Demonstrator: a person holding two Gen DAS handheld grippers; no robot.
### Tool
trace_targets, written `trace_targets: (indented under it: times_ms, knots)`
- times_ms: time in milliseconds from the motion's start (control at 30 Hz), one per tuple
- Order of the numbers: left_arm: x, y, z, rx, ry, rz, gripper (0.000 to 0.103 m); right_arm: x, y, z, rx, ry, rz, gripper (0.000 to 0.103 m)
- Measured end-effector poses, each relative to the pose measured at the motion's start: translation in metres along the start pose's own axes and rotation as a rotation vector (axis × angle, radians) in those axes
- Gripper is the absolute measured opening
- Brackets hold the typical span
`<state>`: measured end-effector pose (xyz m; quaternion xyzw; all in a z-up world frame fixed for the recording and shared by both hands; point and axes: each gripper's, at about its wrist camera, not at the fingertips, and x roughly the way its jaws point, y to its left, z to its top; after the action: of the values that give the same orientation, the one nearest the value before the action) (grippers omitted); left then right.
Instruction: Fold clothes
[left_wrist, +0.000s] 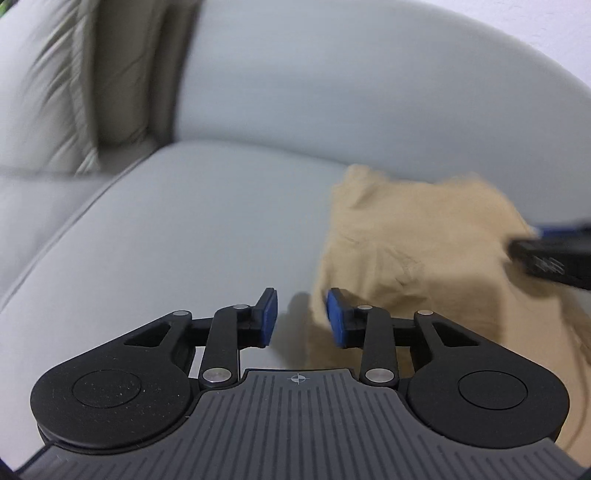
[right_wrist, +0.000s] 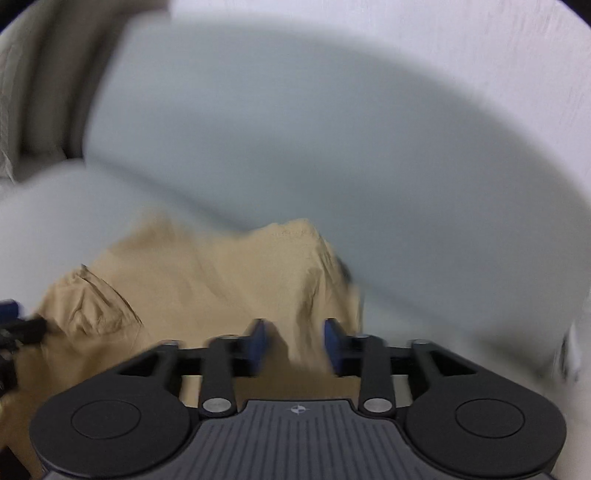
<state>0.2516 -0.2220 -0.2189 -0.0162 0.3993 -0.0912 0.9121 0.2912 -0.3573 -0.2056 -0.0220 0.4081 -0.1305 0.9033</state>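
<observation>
The left claw (left_wrist: 301, 317) stands released over bare cushion, its right pad just at the edge of the tan garment (left_wrist: 417, 240); the right claw (right_wrist: 294, 345) hangs released above that crumpled cloth, nothing pinched between the pads. The garment lies on the grey sofa seat (left_wrist: 184, 229), with the backrest (left_wrist: 332, 81) behind, a creased beige cushion (left_wrist: 55, 92) at left and a white wall (right_wrist: 480, 55) beyond.
</observation>
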Motion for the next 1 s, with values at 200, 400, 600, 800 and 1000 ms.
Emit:
trace_targets:
  times_ms: [200, 400, 600, 800, 1000]
  knots:
    - [-0.018, -0.014, 0.0, 0.035, -0.1, -0.22, 0.028, -0.036, -0.053, -0.007, 0.098, -0.09, -0.008, 0.035]
    - [0.0, -0.048, -0.021, 0.193, 0.002, -0.145, 0.031, -0.019, -0.052, -0.023, 0.075, -0.034, 0.102, 0.018]
    - [0.028, -0.032, -0.025, 0.124, 0.157, -0.036, 0.016, 0.035, -0.031, -0.046, -0.145, 0.084, -0.019, 0.02]
    - [0.001, -0.028, -0.02, 0.095, 0.094, -0.128, 0.022, 0.005, -0.06, -0.033, -0.036, 0.074, -0.072, 0.021]
    - [-0.018, -0.026, -0.015, 0.086, -0.022, -0.177, 0.032, 0.001, -0.042, -0.014, 0.011, -0.028, 0.065, 0.021]
